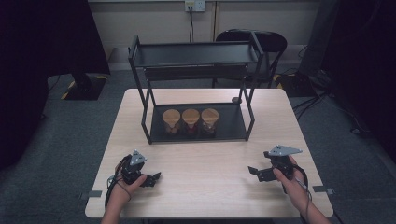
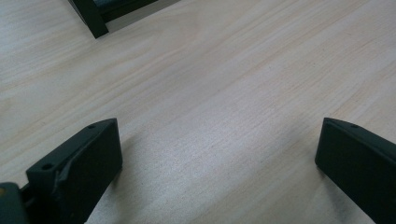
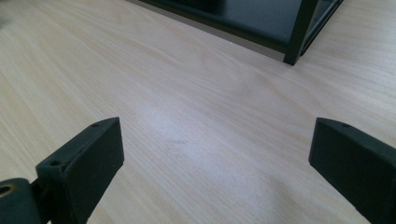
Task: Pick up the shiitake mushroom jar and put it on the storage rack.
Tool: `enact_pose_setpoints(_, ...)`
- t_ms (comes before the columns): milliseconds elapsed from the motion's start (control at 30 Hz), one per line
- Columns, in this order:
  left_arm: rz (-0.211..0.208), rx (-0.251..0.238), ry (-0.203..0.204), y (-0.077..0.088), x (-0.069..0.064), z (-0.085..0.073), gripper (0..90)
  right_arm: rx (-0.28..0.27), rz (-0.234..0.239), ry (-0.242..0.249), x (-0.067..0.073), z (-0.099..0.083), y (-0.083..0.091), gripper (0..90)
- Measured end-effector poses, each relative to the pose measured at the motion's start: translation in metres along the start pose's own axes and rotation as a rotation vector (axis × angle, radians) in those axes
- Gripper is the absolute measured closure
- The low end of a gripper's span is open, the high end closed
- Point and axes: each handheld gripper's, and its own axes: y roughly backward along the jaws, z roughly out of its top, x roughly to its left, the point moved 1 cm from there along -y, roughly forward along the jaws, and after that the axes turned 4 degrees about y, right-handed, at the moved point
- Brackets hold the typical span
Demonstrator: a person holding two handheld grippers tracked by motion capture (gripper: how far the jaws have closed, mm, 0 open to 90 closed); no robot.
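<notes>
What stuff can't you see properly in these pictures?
- What is inside the three jars: too small in the high view, and their wooden lids cover them.
- The small dark thing by the rack's back leg: too small to name.
- The chair: mostly hidden behind the rack's top shelf.

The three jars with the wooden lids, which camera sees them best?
The high view: the three jars stand in a row on the black rack's bottom shelf. The left and right gripper views catch just a rack corner above bare table.

The contents of the three jars (image 1: 190, 122) under their wooden lids are too small to tell.
</notes>
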Motion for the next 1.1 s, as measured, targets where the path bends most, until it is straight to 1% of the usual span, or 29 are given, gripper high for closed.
enact_pose_setpoints(400,0.0,0.0,0.0,0.0,0.0,0.0,0.2,0.0,0.002,-0.018,-0.005,-0.01,0.01,2.5)
enact_pose_setpoints(733,0.0,0.0,0.0,0.0,0.0,0.0,0.2,0.001,-0.011,-0.039,-0.012,-0.02,0.02,2.5)
enact_pose_setpoints(1100,0.0,0.0,0.0,0.0,0.0,0.0,0.2,0.01,-0.017,-0.048,-0.016,-0.03,0.026,2.5)
